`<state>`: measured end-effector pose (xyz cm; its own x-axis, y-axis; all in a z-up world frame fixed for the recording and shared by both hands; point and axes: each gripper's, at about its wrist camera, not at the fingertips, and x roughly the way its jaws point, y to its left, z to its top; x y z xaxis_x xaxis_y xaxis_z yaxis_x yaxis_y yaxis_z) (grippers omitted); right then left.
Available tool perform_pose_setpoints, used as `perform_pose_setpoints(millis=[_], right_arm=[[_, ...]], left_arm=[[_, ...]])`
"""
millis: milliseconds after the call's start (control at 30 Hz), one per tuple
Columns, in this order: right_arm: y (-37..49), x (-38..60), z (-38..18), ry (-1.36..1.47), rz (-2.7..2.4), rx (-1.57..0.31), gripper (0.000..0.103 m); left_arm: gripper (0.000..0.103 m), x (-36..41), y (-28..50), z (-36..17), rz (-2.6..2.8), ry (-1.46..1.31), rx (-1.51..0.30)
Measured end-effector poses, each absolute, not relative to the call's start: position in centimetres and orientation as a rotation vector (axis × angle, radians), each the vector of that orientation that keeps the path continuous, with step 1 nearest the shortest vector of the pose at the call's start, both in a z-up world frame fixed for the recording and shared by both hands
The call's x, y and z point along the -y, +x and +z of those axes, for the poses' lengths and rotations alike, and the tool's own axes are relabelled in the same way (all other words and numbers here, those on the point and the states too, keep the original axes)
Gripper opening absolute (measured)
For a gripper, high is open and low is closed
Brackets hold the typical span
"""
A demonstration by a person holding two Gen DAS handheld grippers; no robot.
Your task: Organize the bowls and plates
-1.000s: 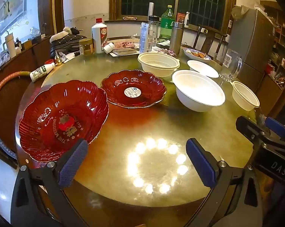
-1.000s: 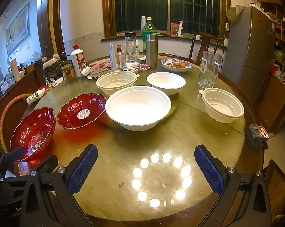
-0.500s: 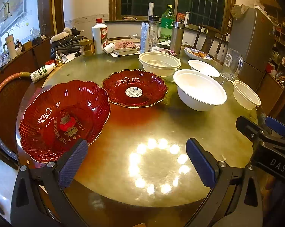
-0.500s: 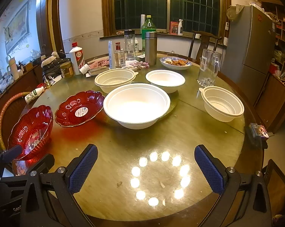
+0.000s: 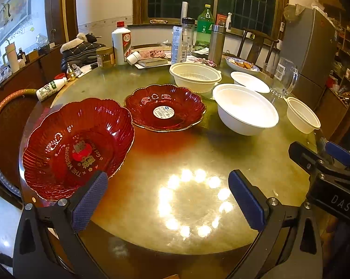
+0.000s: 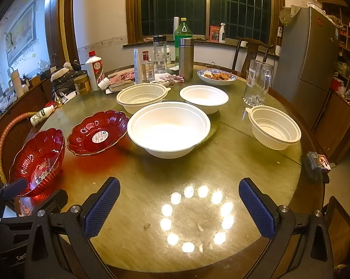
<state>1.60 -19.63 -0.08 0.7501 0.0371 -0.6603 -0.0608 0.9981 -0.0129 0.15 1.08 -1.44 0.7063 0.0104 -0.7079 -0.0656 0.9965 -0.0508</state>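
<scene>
Deep red bowl (image 5: 77, 148) just beyond open left jaws' left finger.

Green bottle (image 6: 183, 30), steel flask (image 6: 186, 58), glass jug (image 6: 257, 82) at table's (image 6: 233, 162) far side.

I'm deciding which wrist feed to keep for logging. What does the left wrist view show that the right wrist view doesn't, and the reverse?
Only the left wrist view shows the open left gripper head-on, the deep red bowl large beside its left finger, with its lettering legible.

Only the right wrist view shows the open right gripper head-on, a small printed box at the table's right edge, and chandelier lamps overhead.

Both show the flat red plate, the big white bowl, three smaller white bowls and the glass pitcher.
</scene>
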Motion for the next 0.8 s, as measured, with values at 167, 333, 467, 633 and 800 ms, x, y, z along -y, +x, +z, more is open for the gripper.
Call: perform_pose_setpoints(millis=[167,333,467,633,800], right_arm=[[1.68,19.54,-0.12,-0.035,0.054,-0.719,0.103],[1.8,19.43,-0.21,-0.036,0.055,-0.718,0.103],[1.84,19.36,-0.21,-0.037,0.057,-0.718,0.103],[1.74,19.41,-0.24,-0.036,0.056,-0.717,0.103],[1.69,19.65,-0.19,-0.035,0.053,-0.718,0.103]], left_arm=[[0.103,-1.06,0.21,-1.43,0.042,-0.075,-0.788],[0.103,-0.99,0.24,-1.39,0.038,-0.071,-0.787],[0.103,-0.93,0.18,-1.39,0.037,-0.07,-0.786],[0.103,-0.91,0.12,-1.39,0.036,-0.07,-0.787],[0.103,-0.84,0.09,-1.37,0.034,-0.071,-0.786]])
